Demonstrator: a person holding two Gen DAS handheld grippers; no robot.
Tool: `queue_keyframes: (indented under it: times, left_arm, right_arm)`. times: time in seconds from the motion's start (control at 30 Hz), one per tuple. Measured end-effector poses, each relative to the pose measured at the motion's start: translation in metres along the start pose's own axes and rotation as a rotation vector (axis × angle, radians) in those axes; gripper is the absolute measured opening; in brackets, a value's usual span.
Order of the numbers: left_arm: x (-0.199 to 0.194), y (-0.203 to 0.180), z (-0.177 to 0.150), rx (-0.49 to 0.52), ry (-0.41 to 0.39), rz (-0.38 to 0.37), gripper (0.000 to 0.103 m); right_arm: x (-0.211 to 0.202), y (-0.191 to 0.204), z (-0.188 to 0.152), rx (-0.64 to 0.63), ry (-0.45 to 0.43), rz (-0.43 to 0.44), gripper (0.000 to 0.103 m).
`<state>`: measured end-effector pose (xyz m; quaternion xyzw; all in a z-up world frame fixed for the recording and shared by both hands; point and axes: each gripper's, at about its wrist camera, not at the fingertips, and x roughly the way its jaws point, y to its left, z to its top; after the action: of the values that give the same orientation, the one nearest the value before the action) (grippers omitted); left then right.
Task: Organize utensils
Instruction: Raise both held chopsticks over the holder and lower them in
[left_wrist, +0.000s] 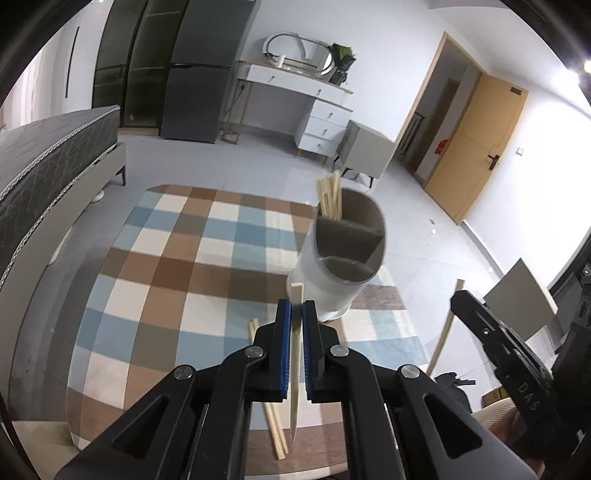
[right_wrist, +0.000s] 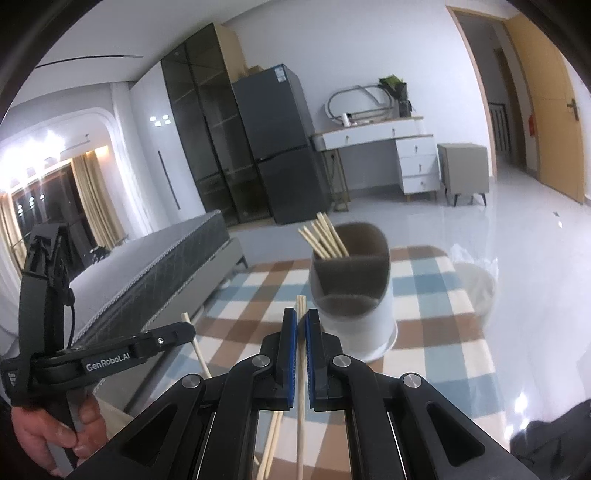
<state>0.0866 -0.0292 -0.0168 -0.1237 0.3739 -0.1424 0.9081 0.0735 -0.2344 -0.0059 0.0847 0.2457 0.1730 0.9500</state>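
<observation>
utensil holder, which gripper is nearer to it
Hard to call. Left gripper and right gripper each hold a chopstick just short of the utensil holder, at similar apparent distance.

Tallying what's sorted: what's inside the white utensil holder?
Utensil holder: several chopsticks stand in its back-left compartment. The front compartment looks empty; its bottom and the back-right one are hidden.

Checked tablecloth (left_wrist: 177, 266) bearing holder (left_wrist: 332, 288), loose chopsticks (left_wrist: 275, 432).

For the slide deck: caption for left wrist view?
Left gripper clamps a wooden chopstick near the white divided utensil holder.
</observation>
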Motion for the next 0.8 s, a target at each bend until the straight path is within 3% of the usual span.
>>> queue_keyframes:
  times: [0.33, 0.6, 0.8]
  left_arm:
    - [-0.007, -0.023, 0.049, -0.001, -0.056, -0.094, 0.001]
    - [-0.002, -0.039, 0.112, -0.025, -0.157, -0.16, 0.001]
    - [0.022, -0.036, 0.144, -0.069, -0.206, -0.18, 0.001]
  right_arm:
    - [0.0, -0.007, 0.044, -0.047, -0.082, -0.008, 0.004]
    - [0.009, -0.019, 0.117, -0.146, -0.232, -0.016, 0.004]
    - [0.036, -0.019, 0.151, -0.213, -0.319, -0.019, 0.004]
